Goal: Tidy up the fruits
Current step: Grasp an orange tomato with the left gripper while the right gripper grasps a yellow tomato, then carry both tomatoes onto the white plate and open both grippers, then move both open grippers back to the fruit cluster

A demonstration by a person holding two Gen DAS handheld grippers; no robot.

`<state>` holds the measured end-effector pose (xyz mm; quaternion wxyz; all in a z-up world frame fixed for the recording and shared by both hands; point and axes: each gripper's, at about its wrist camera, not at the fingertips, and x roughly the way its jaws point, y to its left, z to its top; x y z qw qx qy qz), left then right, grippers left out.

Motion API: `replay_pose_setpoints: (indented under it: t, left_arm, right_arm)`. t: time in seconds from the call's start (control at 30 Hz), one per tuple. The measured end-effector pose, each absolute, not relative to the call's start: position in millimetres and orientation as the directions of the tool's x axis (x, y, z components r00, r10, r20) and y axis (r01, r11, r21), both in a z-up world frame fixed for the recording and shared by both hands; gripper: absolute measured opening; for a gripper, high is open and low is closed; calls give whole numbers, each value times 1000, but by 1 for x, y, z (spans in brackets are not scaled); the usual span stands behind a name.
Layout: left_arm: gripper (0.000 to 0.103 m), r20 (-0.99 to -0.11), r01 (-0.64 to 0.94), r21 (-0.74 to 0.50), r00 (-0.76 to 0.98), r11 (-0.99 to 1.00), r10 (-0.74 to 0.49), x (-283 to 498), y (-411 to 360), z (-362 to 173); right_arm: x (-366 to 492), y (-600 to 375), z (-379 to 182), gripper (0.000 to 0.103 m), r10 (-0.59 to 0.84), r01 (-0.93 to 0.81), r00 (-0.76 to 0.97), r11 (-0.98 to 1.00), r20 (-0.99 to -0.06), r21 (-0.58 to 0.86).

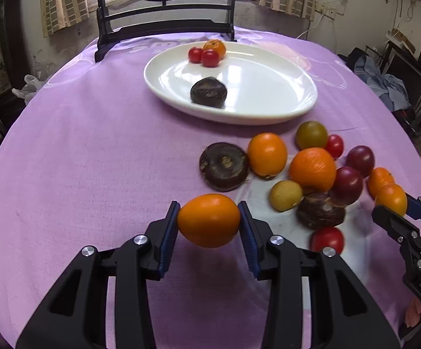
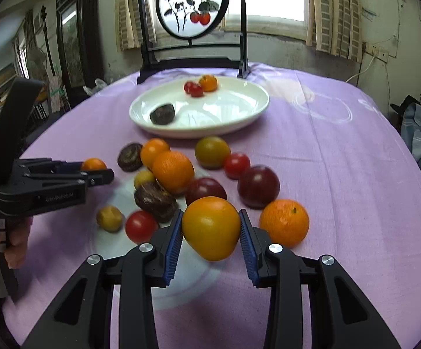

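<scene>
- Fruits (image 2: 178, 174) lie clustered on the purple cloth (image 1: 79, 160), near the white plate (image 1: 283, 110).
- Left gripper (image 1: 209, 221) clamps an orange fruit (image 1: 209, 221).
- Right gripper (image 2: 210, 228) clamps a yellow-orange fruit (image 2: 210, 228).

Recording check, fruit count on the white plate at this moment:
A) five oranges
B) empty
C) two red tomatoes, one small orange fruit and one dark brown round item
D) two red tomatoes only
C: the white plate holds two red tomatoes, a small orange fruit behind them and a dark brown round item nearer the front.
</scene>
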<state>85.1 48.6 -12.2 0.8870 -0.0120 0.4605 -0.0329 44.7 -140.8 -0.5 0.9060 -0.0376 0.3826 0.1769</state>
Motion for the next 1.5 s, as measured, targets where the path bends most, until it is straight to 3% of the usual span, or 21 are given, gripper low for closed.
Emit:
replay_pose_setpoints:
  t: [0.37,0.93,1.07,1.13,1.27,1.43,1.5]
  left_arm:
    - [39,-767,13,-60,639,998,-55,135,54,37]
    - [40,-803,-121,0,591,993,72,236,80,6]
    - [40,-821,-111,-31,570,993,38,243,78,0]
    - [45,-815,-111,-32,578,993,38,242,76,0]
    - [62,-798,-102,-17,601,995,48,233,70,8]
    - [70,-778,-83,-15,627,996,40,214,65,21]
    - [82,-773,-79,-19,633,997,36,201,63,25]
  right_arm:
    - [91,-107,45,38,332,-428,676,904,-658,16]
    - [185,-63,8,38,307,-428,572,903,-760,43]
    - [192,-59,2,42,299,-425,557,904,-775,43]
    - [191,-57,2,52,297,-426,563,904,-771,37]
    - [183,-63,9,53,303,-419,582,907,-755,41]
    - [168,-79,15,53,315,-407,589,911,-744,64]
    - [160,-88,17,55,312,-396,597,916,-739,67]
